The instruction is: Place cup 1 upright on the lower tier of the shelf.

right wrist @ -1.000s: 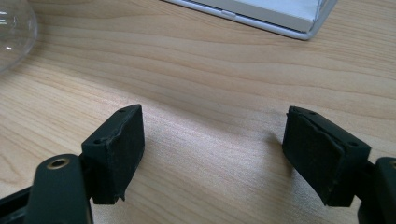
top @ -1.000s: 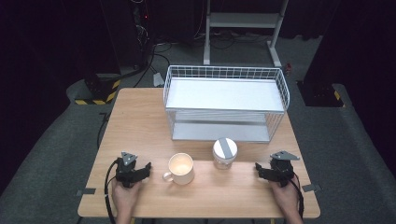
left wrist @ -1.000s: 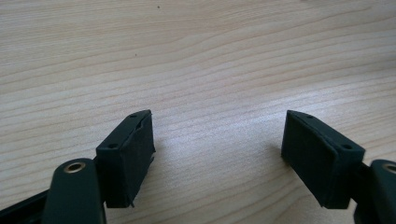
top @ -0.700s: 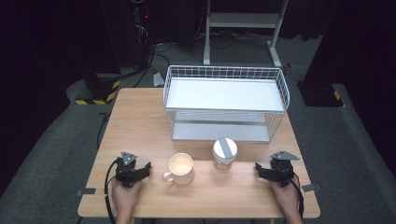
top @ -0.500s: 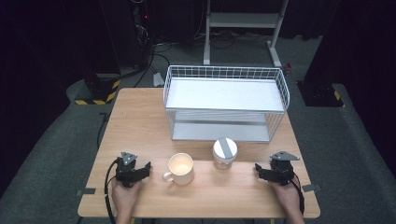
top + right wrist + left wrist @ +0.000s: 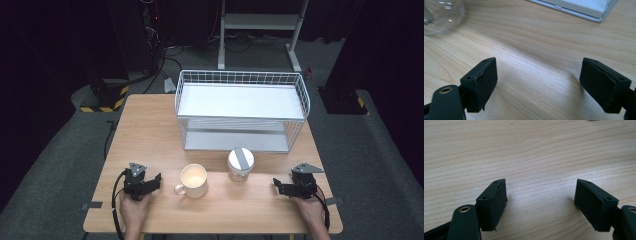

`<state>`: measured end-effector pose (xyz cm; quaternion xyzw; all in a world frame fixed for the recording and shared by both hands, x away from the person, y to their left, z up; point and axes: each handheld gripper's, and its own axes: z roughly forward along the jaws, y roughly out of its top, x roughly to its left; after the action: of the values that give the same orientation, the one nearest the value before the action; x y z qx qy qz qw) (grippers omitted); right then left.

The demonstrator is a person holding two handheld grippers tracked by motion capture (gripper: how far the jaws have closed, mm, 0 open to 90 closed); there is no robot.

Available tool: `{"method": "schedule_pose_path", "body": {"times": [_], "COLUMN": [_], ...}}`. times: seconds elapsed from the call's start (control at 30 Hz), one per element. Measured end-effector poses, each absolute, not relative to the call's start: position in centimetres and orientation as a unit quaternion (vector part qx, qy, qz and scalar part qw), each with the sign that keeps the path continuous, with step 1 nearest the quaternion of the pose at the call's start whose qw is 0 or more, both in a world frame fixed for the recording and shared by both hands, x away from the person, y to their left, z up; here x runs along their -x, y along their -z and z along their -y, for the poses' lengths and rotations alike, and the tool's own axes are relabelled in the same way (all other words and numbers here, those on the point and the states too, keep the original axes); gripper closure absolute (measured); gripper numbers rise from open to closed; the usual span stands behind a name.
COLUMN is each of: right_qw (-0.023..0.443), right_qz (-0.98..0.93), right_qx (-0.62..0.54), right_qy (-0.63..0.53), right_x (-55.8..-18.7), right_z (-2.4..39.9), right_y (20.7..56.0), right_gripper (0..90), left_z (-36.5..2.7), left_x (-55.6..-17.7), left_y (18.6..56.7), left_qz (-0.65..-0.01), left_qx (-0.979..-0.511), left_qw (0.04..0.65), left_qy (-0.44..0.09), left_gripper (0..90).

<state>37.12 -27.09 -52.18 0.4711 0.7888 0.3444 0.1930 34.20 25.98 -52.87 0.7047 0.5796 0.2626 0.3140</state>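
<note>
Dark room, cables and a white stand frame at the back, light wood table (image 6: 150,130) in the middle.

Right gripper (image 6: 282,187): its fingers (image 6: 480,83) have just been opening and now stand wide, bare wood between them, nothing held. In the right gripper view they point along the table toward the glass jar (image 6: 441,15), which sits off to their left and well ahead, not between them. Read: this looks like the right hand getting ready to go for the jar; no reach begun yet as far as the frames show.

Left gripper (image 6: 152,181): fingers (image 6: 492,203) moderately apart, nothing between them, only table grain ahead. It rests at the near left of the table, just left of the cream mug (image 6: 193,180), apart from it.

Where things are: mug and jar (image 6: 240,163) stand side by side at the near middle, close but not touching, between the two grippers. White wire rack (image 6: 242,107) with two shelves stands behind them, both shelves bare from above. Its base corner shows at the top of the right gripper view.

Hard to tell: the jar is cut off at the frame edge in the right gripper view; only a curved glass wall with part of some lettering is visible. Jar contents are unclear under the lid with a grey strip. The mug inside is a bright glare, so empty or full can't be said. Both forearms are cropped at the bottom of the high view.
</note>
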Motion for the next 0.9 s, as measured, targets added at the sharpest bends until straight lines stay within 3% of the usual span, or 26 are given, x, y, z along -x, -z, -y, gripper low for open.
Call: {"method": "schedule_pose_path", "body": {"times": [0.33, 0.9], "right_qw": [0.209, 0.179], "right_qz": [-0.779, -0.779], "right_qx": [-0.451, -0.432], "right_qy": [-0.383, -0.418], "right_x": [-35.1, -32.4], "right_z": [26.6, 24.3], "right_y": [51.9, 51.4], "right_gripper": [16.1, 18.2], "left_z": [-26.0, -26.0], "left_x": [-34.2, -34.2], "left_y": [52.9, 52.9], "left_qz": [-0.581, -0.580], "left_qx": [-0.704, -0.705], "left_qw": [0.313, 0.314], "left_qy": [-0.262, -0.262], "left_gripper": [26.0, 25.1]}}
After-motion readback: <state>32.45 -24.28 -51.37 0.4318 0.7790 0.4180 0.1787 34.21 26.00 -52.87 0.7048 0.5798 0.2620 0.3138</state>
